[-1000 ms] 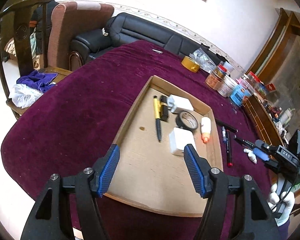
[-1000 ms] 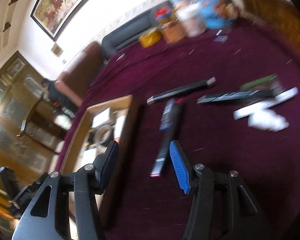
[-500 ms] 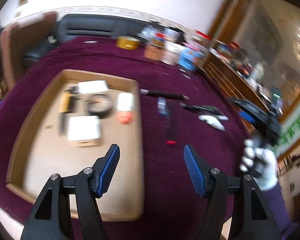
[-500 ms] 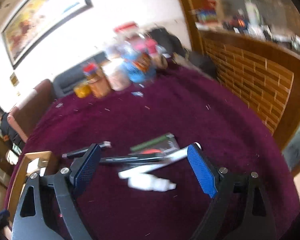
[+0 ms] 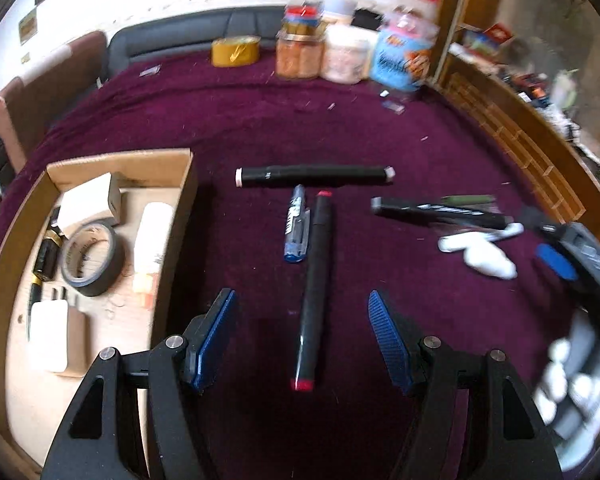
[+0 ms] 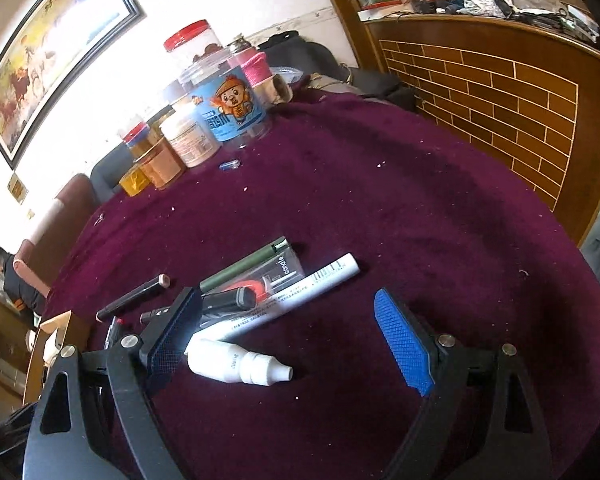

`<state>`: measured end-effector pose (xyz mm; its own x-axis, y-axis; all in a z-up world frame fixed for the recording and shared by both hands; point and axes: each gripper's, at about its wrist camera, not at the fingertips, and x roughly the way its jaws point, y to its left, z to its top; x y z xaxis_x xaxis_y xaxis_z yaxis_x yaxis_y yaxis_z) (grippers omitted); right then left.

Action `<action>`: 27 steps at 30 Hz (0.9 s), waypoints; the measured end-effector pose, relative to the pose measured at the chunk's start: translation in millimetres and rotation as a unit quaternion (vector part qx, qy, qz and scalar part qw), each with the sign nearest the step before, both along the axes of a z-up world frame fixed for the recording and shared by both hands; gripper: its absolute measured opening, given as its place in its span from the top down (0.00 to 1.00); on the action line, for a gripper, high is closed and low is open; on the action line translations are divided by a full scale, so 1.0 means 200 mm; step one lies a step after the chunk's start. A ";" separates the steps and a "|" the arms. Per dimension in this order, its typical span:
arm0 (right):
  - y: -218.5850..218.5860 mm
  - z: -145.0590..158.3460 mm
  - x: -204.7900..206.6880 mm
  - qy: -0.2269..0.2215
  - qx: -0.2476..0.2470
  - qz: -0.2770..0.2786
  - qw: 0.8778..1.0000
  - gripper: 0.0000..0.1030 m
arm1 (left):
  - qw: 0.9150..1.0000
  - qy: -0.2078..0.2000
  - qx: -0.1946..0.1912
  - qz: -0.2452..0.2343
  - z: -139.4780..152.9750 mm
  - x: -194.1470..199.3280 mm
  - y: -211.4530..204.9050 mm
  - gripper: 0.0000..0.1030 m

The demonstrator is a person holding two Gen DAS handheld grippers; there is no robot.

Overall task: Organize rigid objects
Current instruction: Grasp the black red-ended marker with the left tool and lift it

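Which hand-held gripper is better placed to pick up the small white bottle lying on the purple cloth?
Right. The right hand-held gripper is open with the white bottle lying between its fingers. The left hand-held gripper straddles the black marker with red ends, with the bottle off to its right.

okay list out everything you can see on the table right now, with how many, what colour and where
cardboard tray: one, brown, left side of the cloth
tape roll: one, black, in the tray
white boxes: two, in the tray
markers with pale or red ends: two, black, right of the tray
capped pen: one, blue, beside the red-ended marker
white marker: one, among the pile on the right
white squeeze bottle: one, nearest the right gripper
green pen: one, back of that pile
jars: several, mixed colours, far edge
tablecloth: one, purple
left gripper: open over the red-ended marker
right gripper: open, empty
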<state>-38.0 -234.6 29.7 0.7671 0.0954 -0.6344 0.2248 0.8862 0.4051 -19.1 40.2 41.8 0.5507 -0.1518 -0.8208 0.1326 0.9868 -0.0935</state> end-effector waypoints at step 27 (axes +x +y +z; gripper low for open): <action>-0.06 -0.07 0.01 0.029 0.049 -0.007 0.998 0.14 | 0.998 0.024 -0.017 -0.052 -0.07 -0.23 0.00 0.65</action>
